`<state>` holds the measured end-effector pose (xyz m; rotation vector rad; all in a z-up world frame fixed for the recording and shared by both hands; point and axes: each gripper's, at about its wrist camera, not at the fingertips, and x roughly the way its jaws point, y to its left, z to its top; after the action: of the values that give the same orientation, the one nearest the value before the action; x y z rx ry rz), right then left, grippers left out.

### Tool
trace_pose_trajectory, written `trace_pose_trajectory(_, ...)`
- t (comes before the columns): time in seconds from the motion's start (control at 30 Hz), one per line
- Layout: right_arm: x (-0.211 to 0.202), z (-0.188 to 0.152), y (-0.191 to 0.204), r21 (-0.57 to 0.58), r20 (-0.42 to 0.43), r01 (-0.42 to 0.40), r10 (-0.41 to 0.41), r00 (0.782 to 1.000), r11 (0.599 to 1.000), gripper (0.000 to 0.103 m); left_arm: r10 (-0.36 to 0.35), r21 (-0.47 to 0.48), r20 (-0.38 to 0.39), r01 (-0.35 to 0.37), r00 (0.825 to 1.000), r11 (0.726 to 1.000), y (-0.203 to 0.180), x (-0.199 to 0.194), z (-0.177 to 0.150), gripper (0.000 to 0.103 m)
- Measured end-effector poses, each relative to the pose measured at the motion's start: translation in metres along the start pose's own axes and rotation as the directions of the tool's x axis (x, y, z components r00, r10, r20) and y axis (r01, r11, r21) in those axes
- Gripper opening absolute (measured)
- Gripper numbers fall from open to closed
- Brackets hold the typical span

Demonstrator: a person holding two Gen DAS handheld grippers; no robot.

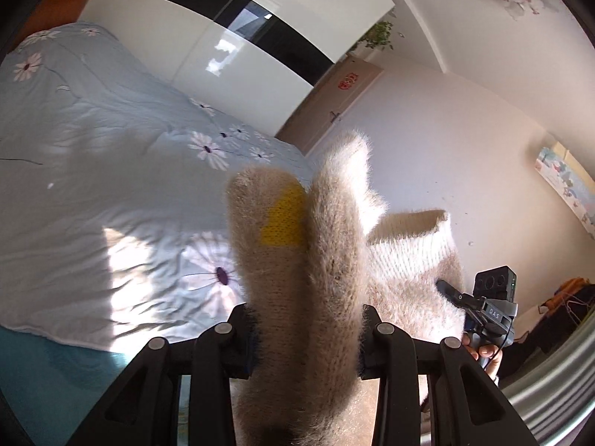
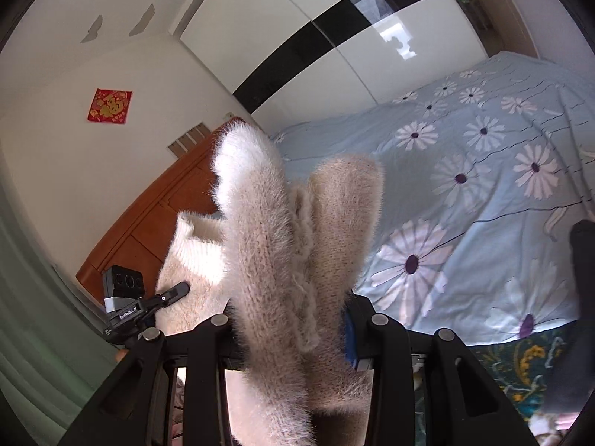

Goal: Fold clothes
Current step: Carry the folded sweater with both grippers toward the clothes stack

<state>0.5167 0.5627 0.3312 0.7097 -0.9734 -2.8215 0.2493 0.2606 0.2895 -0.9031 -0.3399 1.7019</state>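
A fuzzy beige knitted sweater (image 1: 297, 260) with a yellow patch (image 1: 284, 219) is held up in the air between both grippers. My left gripper (image 1: 305, 338) is shut on a bunched fold of it; its white ribbed collar (image 1: 412, 238) shows to the right. My right gripper (image 2: 290, 334) is shut on another bunch of the sweater (image 2: 282, 245). Each gripper shows in the other's view: the right one (image 1: 450, 291) and the left one (image 2: 178, 291), both pinching the sweater near the collar (image 2: 200, 249).
A bed with a light blue daisy-print quilt (image 1: 111, 156) lies below and ahead, also in the right wrist view (image 2: 483, 186). A white and black wardrobe (image 1: 230, 37) stands behind it. A wooden headboard (image 2: 156, 215) and a door (image 1: 334, 100) are nearby.
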Motion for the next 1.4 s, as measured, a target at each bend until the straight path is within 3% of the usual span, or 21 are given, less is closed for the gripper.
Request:
trace_pose_trajectory(0.27, -0.164, 0.038, -0.06, 0.036, 0.14, 0.145, -0.148, 0.979, 0.989, 0.038, -0.16, 0.061, -0.124, 0.168, 0.979, 0.984, -0.142, 0.12, 0.004, 0.039)
trace_pose_trajectory(0.47, -0.258, 0.043, -0.115, 0.095, 0.174, 0.275, -0.288, 0.942, 0.957, 0.038, -0.247, 0.068, -0.235, 0.269, 0.94, 0.961, -0.226, 0.223, -0.01, 0.039)
trace_pose_trajectory(0.57, -0.292, 0.04, -0.145, 0.147, 0.189, 0.329, -0.353, 0.916, 0.933, 0.038, -0.296, 0.021, -0.276, 0.314, 0.914, 0.949, -0.254, 0.26, -0.03, 0.039)
trace_pose_trajectory(0.67, -0.316, 0.035, -0.172, 0.179, 0.192, 0.365, -0.396, 0.898, 0.914, 0.038, -0.3, 0.009, -0.318, 0.319, 0.9, 0.948, -0.275, 0.293, -0.05, 0.039)
trace_pose_trajectory(0.83, -0.323, 0.017, -0.225, 0.255, 0.19, 0.38, -0.432, 0.882, 0.889, 0.038, -0.308, -0.04, -0.317, 0.312, 0.897, 0.949, -0.267, 0.328, -0.074, 0.039)
trace_pose_trajectory(1.03, -0.313, -0.007, -0.285, 0.386, 0.208, 0.298, -0.397, 0.894, 0.873, 0.039, -0.278, -0.11, -0.327, 0.256, 0.903, 0.961, -0.234, 0.353, -0.095, 0.039)
trace_pose_trajectory(1.3, -0.312, -0.017, -0.301, 0.427, 0.205, 0.286, -0.4, 0.893, 0.858, 0.044, -0.241, -0.103, -0.342, 0.218, 0.908, 0.97, -0.238, 0.35, -0.097, 0.042)
trace_pose_trajectory(1.4, -0.32, -0.022, -0.3, 0.436, 0.203, 0.286, -0.403, 0.893, 0.853, 0.045, -0.25, -0.091, -0.364, 0.233, 0.897, 0.968, -0.242, 0.346, -0.096, 0.044)
